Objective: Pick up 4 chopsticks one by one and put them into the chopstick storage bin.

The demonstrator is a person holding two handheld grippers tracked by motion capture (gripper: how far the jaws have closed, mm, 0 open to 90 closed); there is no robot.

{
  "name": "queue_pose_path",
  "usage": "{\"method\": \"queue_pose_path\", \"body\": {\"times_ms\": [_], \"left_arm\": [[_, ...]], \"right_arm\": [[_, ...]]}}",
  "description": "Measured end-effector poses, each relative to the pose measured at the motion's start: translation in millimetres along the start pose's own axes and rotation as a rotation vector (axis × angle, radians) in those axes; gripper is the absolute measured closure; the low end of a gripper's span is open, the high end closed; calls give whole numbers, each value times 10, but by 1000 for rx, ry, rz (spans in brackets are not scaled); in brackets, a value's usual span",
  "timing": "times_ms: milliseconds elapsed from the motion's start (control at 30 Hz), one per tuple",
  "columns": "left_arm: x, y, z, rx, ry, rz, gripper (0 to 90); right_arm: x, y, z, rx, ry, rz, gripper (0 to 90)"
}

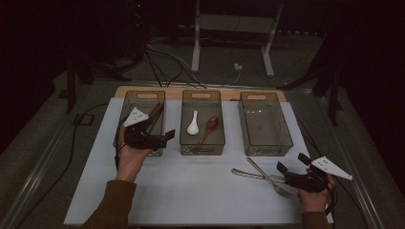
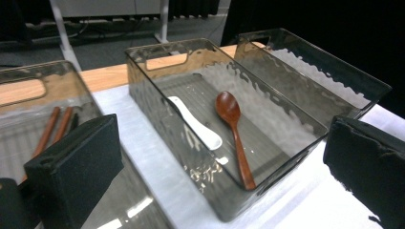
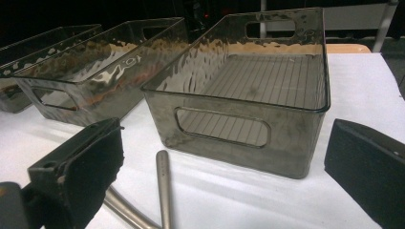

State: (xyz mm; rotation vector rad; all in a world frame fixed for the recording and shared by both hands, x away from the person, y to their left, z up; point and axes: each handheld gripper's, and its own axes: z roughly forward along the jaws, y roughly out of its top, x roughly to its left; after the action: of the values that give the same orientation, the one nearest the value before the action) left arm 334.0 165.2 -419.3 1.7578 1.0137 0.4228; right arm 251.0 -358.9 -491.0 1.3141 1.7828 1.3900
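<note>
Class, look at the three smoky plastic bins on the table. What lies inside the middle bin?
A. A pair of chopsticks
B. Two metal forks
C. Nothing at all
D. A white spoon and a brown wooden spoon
D: in the high view the middle bin holds a white spoon beside a brown wooden spoon; the left gripper view shows them lying on its floor too.

Three smoky bins are lined up on a white mat [image 1: 191, 191]. The left gripper [image 1: 165, 138] is held open over the left bin [image 1: 125, 110], beside brown chopsticks [image 1: 155, 112]. A white spoon [image 1: 193, 124] and a wooden spoon [image 1: 208, 129] are seen in the middle bin [image 1: 184, 114]. The right gripper [image 1: 291, 168] is spread beside two metal utensils [image 1: 260, 172] before the right bin [image 1: 282, 124].
</note>
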Motion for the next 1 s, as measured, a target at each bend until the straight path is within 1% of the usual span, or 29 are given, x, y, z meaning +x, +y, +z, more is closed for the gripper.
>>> {"method": "queue_pose_path", "body": {"times_ms": [67,133,233,400,533,667,800,1000], "left_arm": [[22,-48,-68,-10,2,3,5],[32,-101,-134,-20,14,14,5],[51,-177,-218,-36,23,12,5],[47,-288,-312,-28,46,38,5],[55,-371,-403,-42,58,35,5],[66,-457,-475,-37,79,41,5],[75,-552,-558,-47,86,36,5],[56,-701,-639,-47,101,53,5]], "right_arm": [[2,0,0,-1,-1,-1,0],[3,0,-1,-1,-1,-3,0],[3,0,0,-1,-2,-3,0],[6,0,-5,-7,-4,-6,0],[5,-1,-5,-8,-7,-7,0],[6,0,-8,-13,-9,-12,0],[7,1,-12,-18,-9,-12,0],[11,7,-18,-20,-9,-10,0]]}}
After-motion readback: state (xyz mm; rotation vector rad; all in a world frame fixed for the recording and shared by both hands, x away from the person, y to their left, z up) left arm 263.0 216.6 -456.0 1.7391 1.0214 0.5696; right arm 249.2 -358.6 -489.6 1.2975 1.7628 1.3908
